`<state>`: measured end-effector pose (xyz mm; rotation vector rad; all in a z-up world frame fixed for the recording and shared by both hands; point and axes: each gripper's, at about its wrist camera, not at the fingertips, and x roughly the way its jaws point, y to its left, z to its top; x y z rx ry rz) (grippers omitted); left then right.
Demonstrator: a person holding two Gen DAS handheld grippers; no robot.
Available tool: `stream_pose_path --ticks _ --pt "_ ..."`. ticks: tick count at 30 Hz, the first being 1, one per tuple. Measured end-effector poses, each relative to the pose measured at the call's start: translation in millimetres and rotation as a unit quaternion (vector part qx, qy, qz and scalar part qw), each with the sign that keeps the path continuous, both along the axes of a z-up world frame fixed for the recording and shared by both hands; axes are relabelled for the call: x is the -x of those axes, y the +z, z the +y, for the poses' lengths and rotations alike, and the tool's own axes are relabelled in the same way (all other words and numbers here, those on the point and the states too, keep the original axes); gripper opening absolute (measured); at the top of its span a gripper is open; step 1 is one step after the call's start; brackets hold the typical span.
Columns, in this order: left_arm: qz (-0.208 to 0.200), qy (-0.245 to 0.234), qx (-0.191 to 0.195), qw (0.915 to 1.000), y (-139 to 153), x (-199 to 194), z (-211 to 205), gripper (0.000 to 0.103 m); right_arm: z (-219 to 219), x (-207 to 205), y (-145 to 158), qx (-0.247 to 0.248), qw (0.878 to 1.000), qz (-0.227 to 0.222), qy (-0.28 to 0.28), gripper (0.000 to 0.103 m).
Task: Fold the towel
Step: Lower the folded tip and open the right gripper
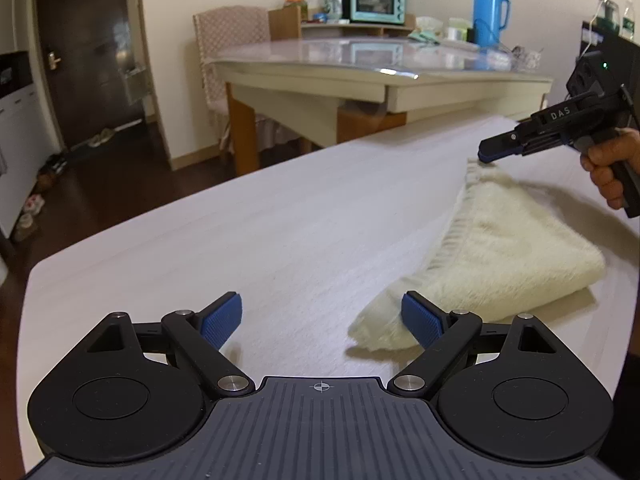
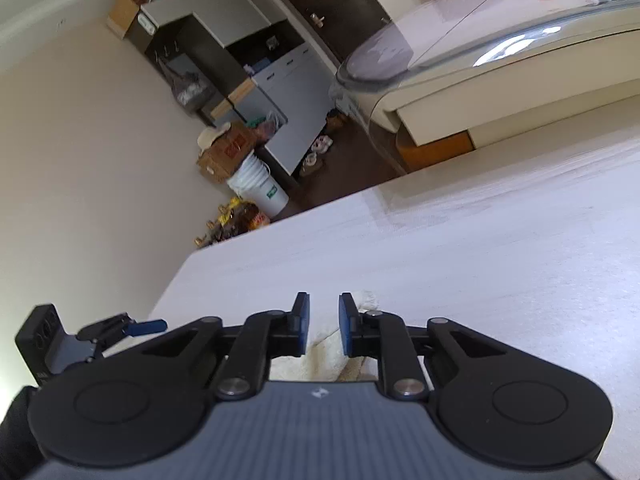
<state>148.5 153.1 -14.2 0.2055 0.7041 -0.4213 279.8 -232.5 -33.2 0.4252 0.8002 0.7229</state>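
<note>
A cream fluffy towel (image 1: 500, 240) lies folded on the white table (image 1: 240, 240), right of centre. My left gripper (image 1: 322, 308) is open wide just above the table, and its right pad (image 1: 420, 318) rests against the towel's near corner. A hand holds my right gripper (image 1: 486, 152) just above the towel's far fringed corner. In the right wrist view my right gripper (image 2: 323, 312) has its pads a narrow gap apart with nothing pinched. The towel (image 2: 324, 356) lies beneath it, and its corner (image 2: 368, 300) shows beside the right finger. My left gripper (image 2: 148, 325) shows at the lower left.
Beyond the white table (image 2: 480, 260) stands a glass-topped dining table (image 1: 360, 60) with a blue thermos (image 1: 488, 12) and a teal oven (image 1: 376, 0). A chair (image 1: 228, 48) and a dark door (image 1: 88, 40) are at the left. A white bucket (image 2: 260, 184) and boxes (image 2: 224, 152) stand on the floor.
</note>
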Motion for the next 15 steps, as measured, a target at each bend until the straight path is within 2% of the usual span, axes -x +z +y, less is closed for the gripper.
stream_pose_path --ticks 3,5,6,9,12,15 --pt "0.005 0.002 -0.003 1.0 -2.9 0.1 1.8 0.093 2.2 -4.9 -5.8 0.014 1.0 0.012 0.0 0.009" --pt "0.006 0.004 -0.001 1.0 -1.8 0.8 3.4 0.093 1.2 -5.3 -5.0 0.016 1.0 0.013 0.0 0.01" --pt "0.003 0.007 0.0 1.0 -0.4 1.6 3.7 0.092 -0.3 -3.4 -2.4 0.013 1.0 0.01 -0.001 0.014" --pt "-0.006 0.014 0.017 0.9997 6.5 4.3 1.9 0.091 -1.5 11.9 10.6 0.001 1.0 -0.009 0.011 0.014" --pt "-0.019 -0.001 0.023 0.9996 13.2 7.9 -11.1 0.091 11.2 45.3 23.7 0.008 0.998 -0.032 0.062 0.015" --pt "-0.023 -0.023 0.023 0.9992 15.2 9.4 -29.5 0.091 31.8 84.7 30.5 0.049 0.99 -0.075 0.113 0.015"
